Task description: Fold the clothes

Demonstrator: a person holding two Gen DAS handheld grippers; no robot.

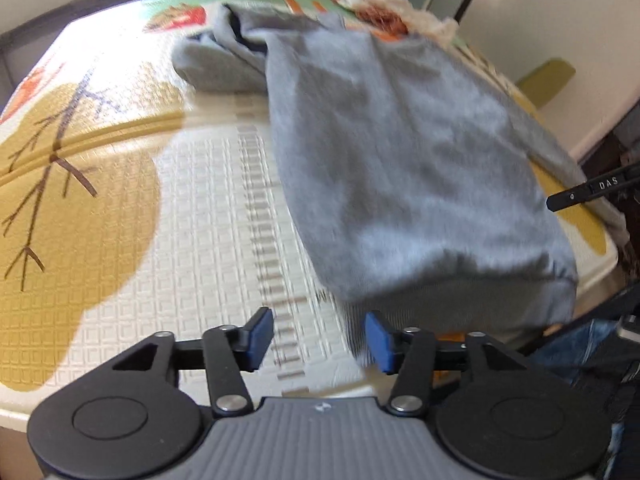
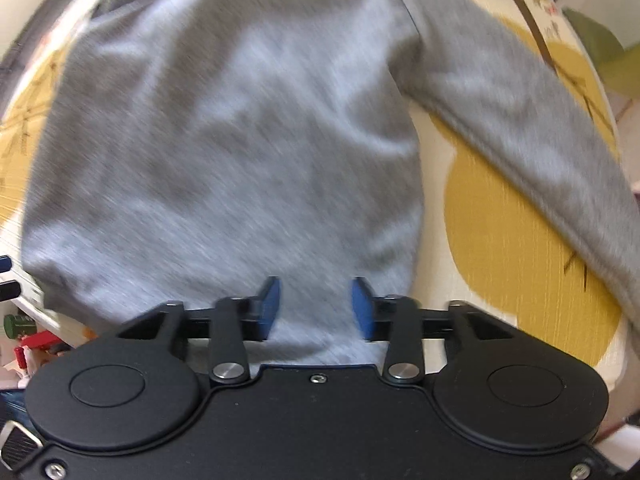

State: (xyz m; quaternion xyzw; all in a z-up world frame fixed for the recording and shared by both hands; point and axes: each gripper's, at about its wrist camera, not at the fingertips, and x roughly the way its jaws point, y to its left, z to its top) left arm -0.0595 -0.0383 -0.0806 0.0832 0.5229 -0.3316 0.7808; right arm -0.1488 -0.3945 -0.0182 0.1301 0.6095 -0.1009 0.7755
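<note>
The grey sweater (image 2: 224, 140) lies spread on the patterned mat (image 1: 120, 208), body flat, hem at the near edge and neckline at the far end. Its long axis runs near to far, straight away from the person. In the right wrist view one sleeve (image 2: 532, 120) stretches out to the right and slants back toward the near side, lying apart from the body with bare mat between them. In the left wrist view the other sleeve (image 1: 216, 60) sits bunched at the far left, by the shoulder, not laid out flat.

The right gripper (image 2: 316, 308) hovers over the hem near its middle, jaws apart with nothing between them; the blue pads (image 2: 270, 308) frame sweater cloth but whether they touch it cannot be told through the blur. The left gripper (image 1: 318, 338) is also spread wide and empty, at the sweater's near left corner, its right pad just at the hem's edge and mat showing between the jaws.

So the hem is the part closest to both grippers, the right one centred on it and the left at its left end. The outstretched sleeve lies nearer the right gripper, the bunched one nearer the left though far up the mat.

Beyond the neckline a heap of other cloth (image 1: 384, 4) rests at the far end of the mat.
</note>
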